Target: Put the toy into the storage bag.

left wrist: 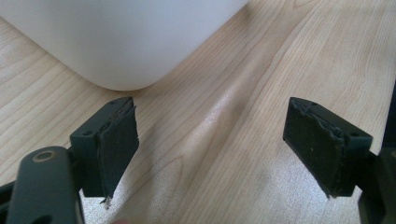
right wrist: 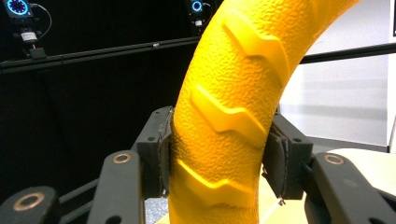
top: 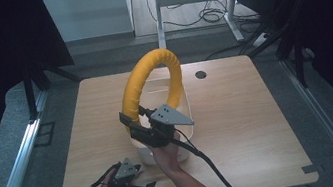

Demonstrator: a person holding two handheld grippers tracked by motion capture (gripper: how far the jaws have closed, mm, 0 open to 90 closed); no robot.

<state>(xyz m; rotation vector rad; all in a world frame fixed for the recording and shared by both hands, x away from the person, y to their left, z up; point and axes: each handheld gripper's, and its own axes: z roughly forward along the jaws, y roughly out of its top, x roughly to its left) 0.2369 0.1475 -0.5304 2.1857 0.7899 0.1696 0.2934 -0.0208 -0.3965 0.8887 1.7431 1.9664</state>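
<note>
Right gripper (right wrist: pixel 217 158) clamps the yellow ring (top: pixel 151 75), held upright above the white bin (top: pixel 186 120) mid-table. We judge it light, firm foam, its ridges aiding grip. Left gripper (left wrist: pixel 210 149) rests open, near left.

I see a bright yellow ring (top: pixel 152 78) with a rough, grainy skin and raised chevron ridges of the same yellow. My right gripper (right wrist: pixel 217 156) and left gripper (left wrist: pixel 210 154) both have black jaws with dark pads, and each carries a grey plate on top. The bin (top: pixel 184 113) is white, and the table (top: pixel 245 121) is light wood with a fine brown grain.
</note>
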